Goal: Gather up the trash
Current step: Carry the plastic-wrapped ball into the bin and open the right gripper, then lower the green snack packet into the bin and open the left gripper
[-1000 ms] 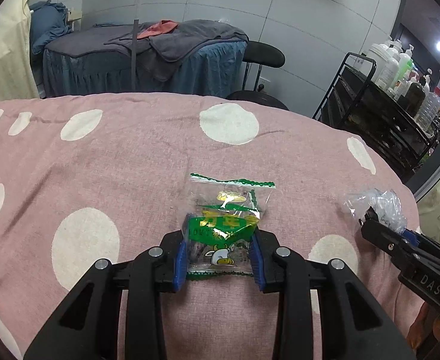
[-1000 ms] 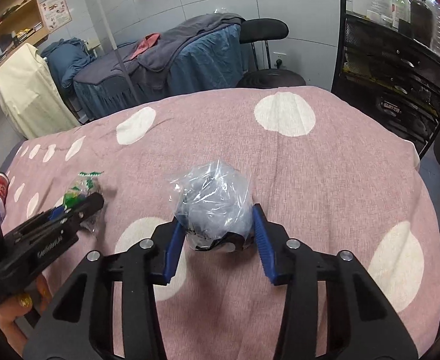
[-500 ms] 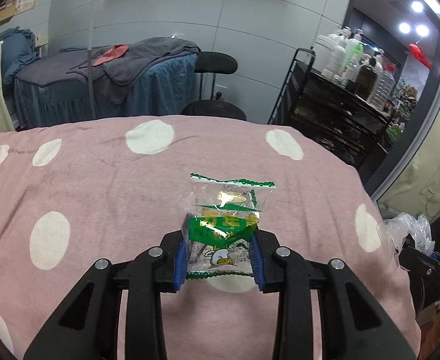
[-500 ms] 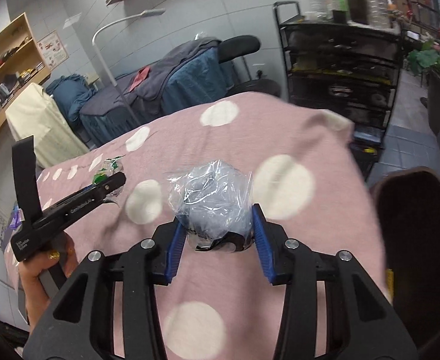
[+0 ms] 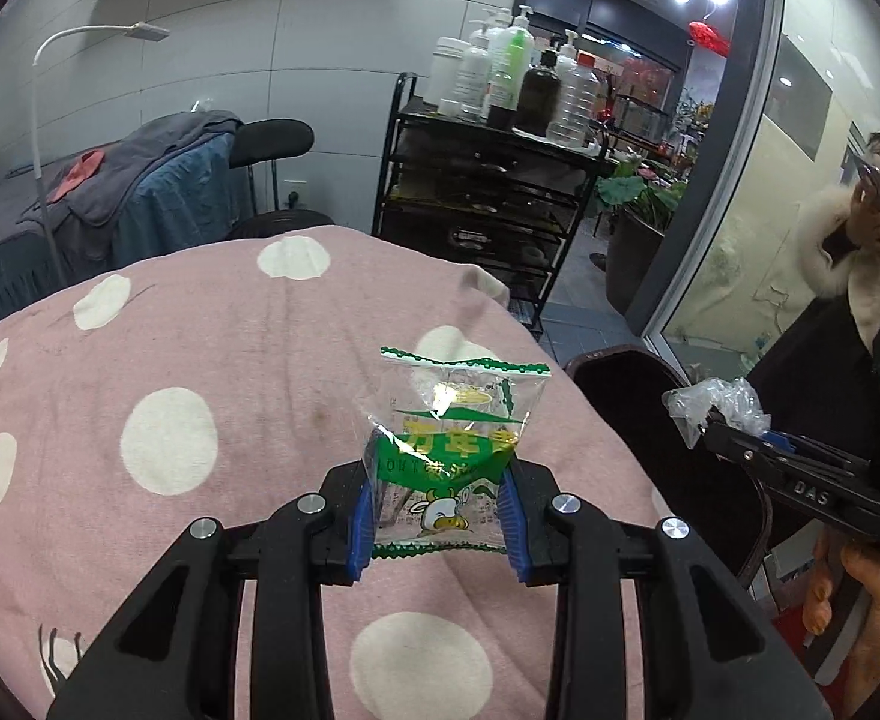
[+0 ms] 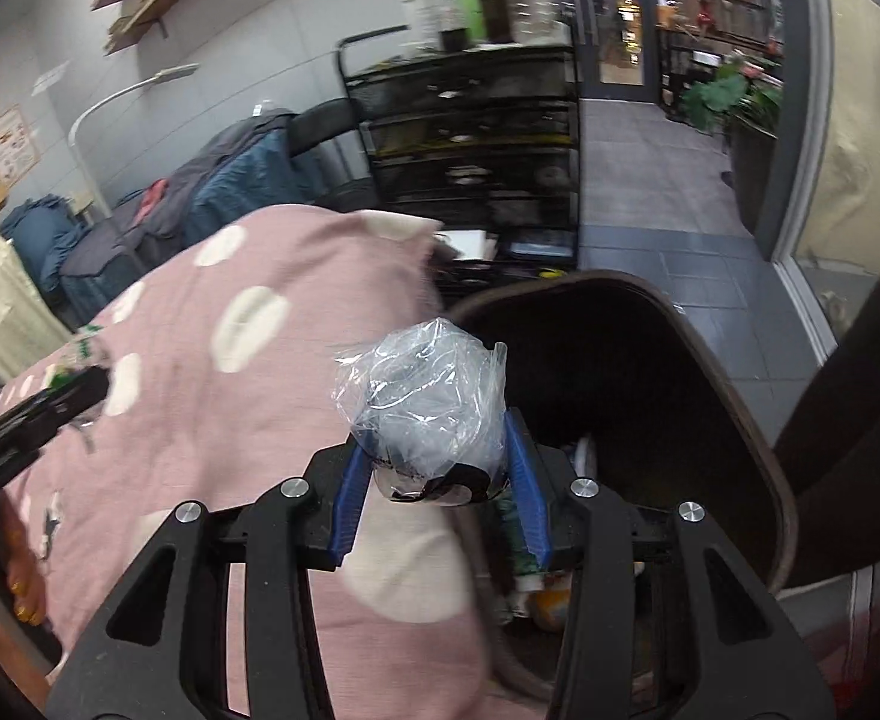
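My left gripper (image 5: pixel 438 516) is shut on a clear snack wrapper with green print (image 5: pixel 449 450), held above the pink dotted bedspread (image 5: pixel 200 372). My right gripper (image 6: pixel 438 498) is shut on a crumpled clear plastic wad (image 6: pixel 425 414), at the near left rim of a dark brown trash bin (image 6: pixel 710 372) that has some rubbish inside. In the left wrist view the right gripper (image 5: pixel 716 426) shows at the right edge with the plastic wad (image 5: pixel 719 405), over the same bin (image 5: pixel 632 360). The left gripper (image 6: pixel 89 387) appears at the left of the right wrist view.
A black wire cart (image 5: pixel 482 180) with several bottles stands beyond the bed's corner. A massage bed with grey and blue covers (image 5: pixel 116 198) and a black chair (image 5: pixel 272 141) lie behind. A person in a pale fluffy coat (image 5: pixel 860 252) stands at the right by glass doors.
Both grippers have swung to the right across the bed with their loads. The trash bin and the doorway have come into view, and the right gripper now hangs at the bin's rim.
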{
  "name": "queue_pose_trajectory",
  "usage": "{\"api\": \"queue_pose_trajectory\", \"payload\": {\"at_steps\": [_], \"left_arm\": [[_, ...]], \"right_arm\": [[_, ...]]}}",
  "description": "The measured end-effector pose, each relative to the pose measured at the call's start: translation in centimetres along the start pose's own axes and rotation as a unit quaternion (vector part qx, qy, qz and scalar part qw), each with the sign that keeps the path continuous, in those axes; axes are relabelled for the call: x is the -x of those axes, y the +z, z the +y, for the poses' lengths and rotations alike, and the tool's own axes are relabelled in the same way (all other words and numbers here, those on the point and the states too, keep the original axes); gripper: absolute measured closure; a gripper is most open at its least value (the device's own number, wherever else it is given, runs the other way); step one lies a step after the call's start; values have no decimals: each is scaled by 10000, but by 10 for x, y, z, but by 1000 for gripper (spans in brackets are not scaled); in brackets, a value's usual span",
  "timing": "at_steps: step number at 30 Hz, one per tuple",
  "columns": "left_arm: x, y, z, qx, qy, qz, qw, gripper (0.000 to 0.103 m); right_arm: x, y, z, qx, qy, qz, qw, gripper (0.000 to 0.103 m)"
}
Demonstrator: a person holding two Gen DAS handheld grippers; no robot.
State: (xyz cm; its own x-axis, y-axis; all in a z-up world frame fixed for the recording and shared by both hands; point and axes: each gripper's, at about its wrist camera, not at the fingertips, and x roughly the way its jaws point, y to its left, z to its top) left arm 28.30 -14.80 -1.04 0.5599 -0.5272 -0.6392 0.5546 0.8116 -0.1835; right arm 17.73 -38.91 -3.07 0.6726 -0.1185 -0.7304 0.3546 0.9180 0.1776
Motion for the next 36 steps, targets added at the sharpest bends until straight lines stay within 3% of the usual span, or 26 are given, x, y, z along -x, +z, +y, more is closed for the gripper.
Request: {"api": "queue_pose_trajectory", "payload": {"at_steps": [10,14,16,18,29,36], "left_arm": [[-9,-15,-48,-257,-234,286,9990,70],[-12,-19,-64,-383,-291,368,9982,70],[-13,-21,-72,-473,-318,401,9976,70],[-15,-23,-79,-545,-350,452,9969,70],[-38,-23,-115,-724,-694,770,9920,70],[-81,-12,-153,-960,-814,1143,9854,70]], "right_arm": [[-59,-19,-69,-494,-589,713,9945,59],[-77,-24,-83,-682,-668,962,9908,58],[-82,-28,-90,-746,-662,1048,9895,50],[-83,-32,-92,-829,-619,1075,9888,50],[-48,-44,-90,-908,-560,691,9919,43],[-11,-59,-83,-788,-759,308,9935,35]]}}
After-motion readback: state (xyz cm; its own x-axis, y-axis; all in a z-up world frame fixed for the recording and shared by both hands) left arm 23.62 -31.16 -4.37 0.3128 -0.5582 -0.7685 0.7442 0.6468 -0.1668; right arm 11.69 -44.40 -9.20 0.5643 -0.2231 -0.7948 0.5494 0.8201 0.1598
